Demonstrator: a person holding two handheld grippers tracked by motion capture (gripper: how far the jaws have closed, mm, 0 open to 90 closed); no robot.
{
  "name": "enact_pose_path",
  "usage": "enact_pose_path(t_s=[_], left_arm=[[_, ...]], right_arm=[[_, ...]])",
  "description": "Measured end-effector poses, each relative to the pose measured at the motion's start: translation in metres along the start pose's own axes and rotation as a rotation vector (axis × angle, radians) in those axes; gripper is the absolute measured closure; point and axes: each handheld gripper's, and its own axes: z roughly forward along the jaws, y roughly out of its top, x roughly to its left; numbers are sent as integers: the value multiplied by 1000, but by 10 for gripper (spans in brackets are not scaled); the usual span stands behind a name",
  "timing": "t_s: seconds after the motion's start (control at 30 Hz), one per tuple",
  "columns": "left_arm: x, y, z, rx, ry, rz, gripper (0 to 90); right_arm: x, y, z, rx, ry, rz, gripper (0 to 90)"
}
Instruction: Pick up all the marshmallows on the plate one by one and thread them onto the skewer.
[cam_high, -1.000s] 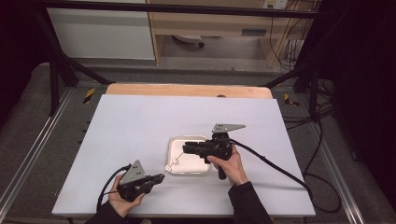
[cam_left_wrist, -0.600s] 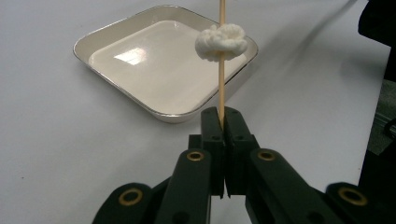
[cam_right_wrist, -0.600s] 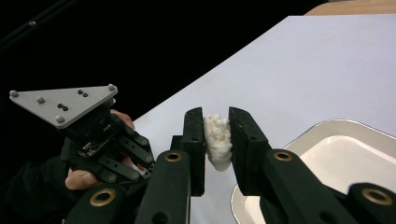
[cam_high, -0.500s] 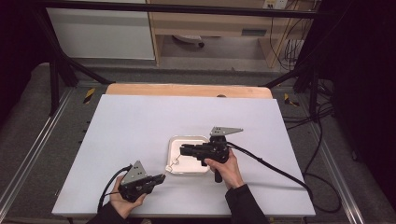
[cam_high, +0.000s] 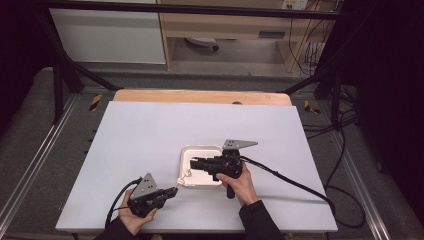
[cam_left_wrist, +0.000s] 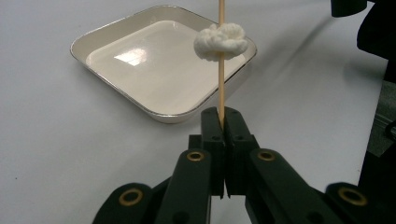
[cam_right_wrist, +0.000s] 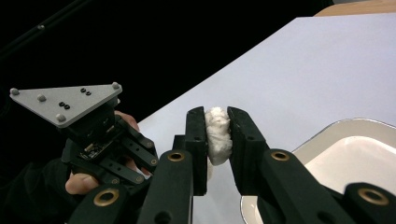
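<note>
We hold the skewer upright in the left gripper, its fingers clamped tight on the lower end of the stick. One white lump sits threaded on the skewer, partway up it, over the near corner of the tray. In the right gripper view, the right gripper has its fingers pressed narrow on the lump; they have just been closing on it.

In the high view the tray lies near the middle of the counter. The left gripper is at about 7 o'clock from it, and the right gripper reaches over the tray from 3 o'clock, fingers pointing toward 9 o'clock, where the lump meets the tray's edge.

We judge the work well under way: the lump is gripped from both sides, stick in one hand, lump in the other. What is left, as it looks, is to slide the lump along the stick, either off into the tray, which looks empty, or further on. Which way we cannot tell.
</note>
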Motion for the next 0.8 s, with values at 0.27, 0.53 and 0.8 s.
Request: enact_pose_path(t_s=[0.27,0.53,0.8], left_arm=[[-1,0,1,1,-2,4,887],[-2,0,2,-2,-2,11,887],[-2,1,4,-5,6,9,887]], right_arm=[[1,-2,1,-2,6,-6,797],[1,-3,1,6,12,-4,800],[1,-5,2,-2,22,-4,802]])
